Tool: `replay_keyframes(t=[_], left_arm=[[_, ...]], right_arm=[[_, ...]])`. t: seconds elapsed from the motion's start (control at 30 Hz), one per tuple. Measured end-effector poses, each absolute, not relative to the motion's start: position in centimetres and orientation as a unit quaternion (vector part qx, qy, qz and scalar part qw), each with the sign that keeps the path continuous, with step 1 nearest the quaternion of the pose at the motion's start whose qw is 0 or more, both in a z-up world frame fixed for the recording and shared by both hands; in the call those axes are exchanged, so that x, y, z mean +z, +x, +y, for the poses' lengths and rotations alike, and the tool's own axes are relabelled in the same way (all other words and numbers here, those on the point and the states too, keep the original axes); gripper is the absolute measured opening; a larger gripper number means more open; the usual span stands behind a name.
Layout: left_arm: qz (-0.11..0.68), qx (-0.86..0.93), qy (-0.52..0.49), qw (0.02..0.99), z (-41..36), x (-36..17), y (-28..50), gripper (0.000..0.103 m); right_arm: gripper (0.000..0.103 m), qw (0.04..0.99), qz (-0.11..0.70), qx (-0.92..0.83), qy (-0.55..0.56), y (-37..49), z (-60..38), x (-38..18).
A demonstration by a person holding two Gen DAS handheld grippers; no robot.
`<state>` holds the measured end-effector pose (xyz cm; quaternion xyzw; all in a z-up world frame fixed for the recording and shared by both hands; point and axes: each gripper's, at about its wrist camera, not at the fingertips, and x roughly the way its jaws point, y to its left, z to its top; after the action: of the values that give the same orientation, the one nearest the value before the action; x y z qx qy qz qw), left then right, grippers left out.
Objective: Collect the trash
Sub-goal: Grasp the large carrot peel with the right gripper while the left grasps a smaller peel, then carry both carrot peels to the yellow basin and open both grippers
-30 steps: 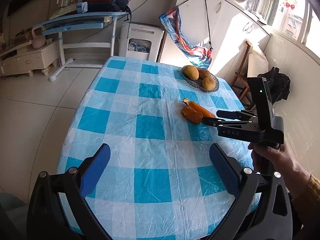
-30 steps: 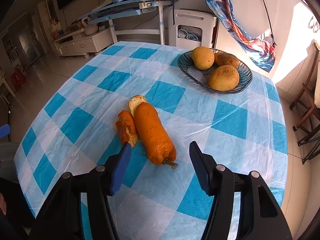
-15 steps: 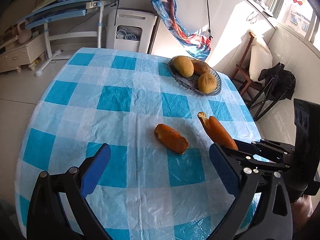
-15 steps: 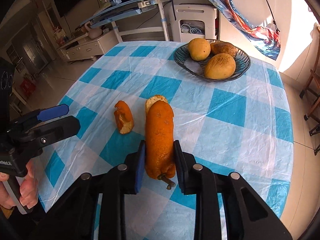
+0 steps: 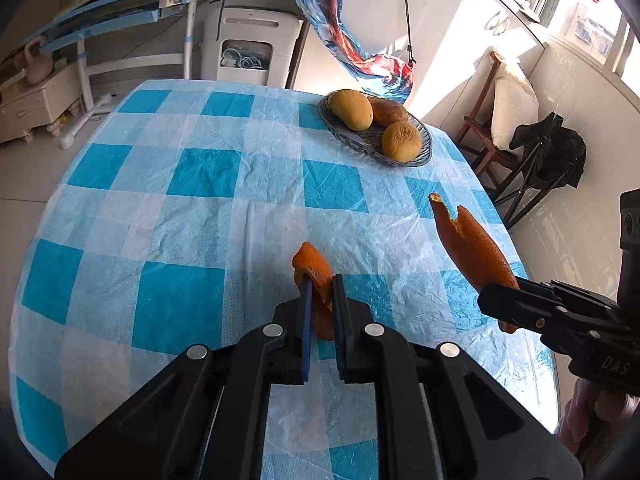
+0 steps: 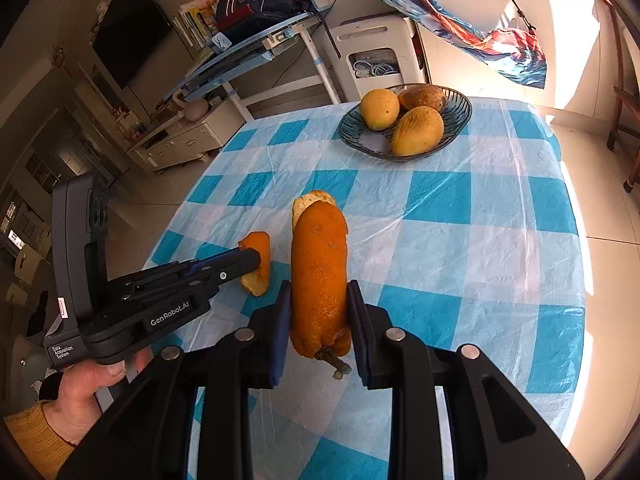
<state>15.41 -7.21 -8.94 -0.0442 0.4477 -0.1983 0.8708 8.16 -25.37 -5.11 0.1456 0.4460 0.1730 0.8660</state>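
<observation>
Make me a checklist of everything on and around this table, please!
Surface: table under a blue and white checked cloth.
Job's things: small peel and long peel, both orange.
Clutter: dark bowl holding three yellow fruits.
Grippers: left gripper shut on the small peel; right gripper shut on the long peel, lifted off the cloth in the left view.
Cables: white cables in a white box on the floor; a black cord hanging by the wall.
Surroundings: desk with a bag, TV, wooden chair, sunny windows.
</observation>
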Motion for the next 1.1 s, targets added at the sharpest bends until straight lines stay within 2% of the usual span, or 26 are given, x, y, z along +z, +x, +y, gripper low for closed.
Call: replay_keyframes(t=[0.47,0.73,0.93,1.03,1.1], left_arm=[[0.407,-0.19,-0.035,0.893,1.3,-4.4,1.0,0.009],[0.406,-0.177,-0.025,0.896,4.1,-4.4,-5.4,0.009],[0.419,-0.179,-0.033,0.89,4.8,-5.7,-8.5,0.009],[0.433,-0.18,-0.039,0.883,4.9,-6.9,-10.1,0.009],[0.444,-0.182,-0.038,0.877,4.9,-7.8,-11.0,0.009]], right_arm=[[0.028,0.85,0.424,0.265,0.165,-3.5,-18.4,-4.3],[0.028,0.819,0.458,0.316,0.137,-10.3,-13.2,-6.0],[0.028,0.81,0.485,0.322,0.076,-13.1,-10.2,-7.2],[0.031,0.807,0.499,0.31,0.061,-13.3,-10.0,-7.9],[0.04,0.815,0.495,0.294,0.07,-13.4,-10.6,-7.8]])
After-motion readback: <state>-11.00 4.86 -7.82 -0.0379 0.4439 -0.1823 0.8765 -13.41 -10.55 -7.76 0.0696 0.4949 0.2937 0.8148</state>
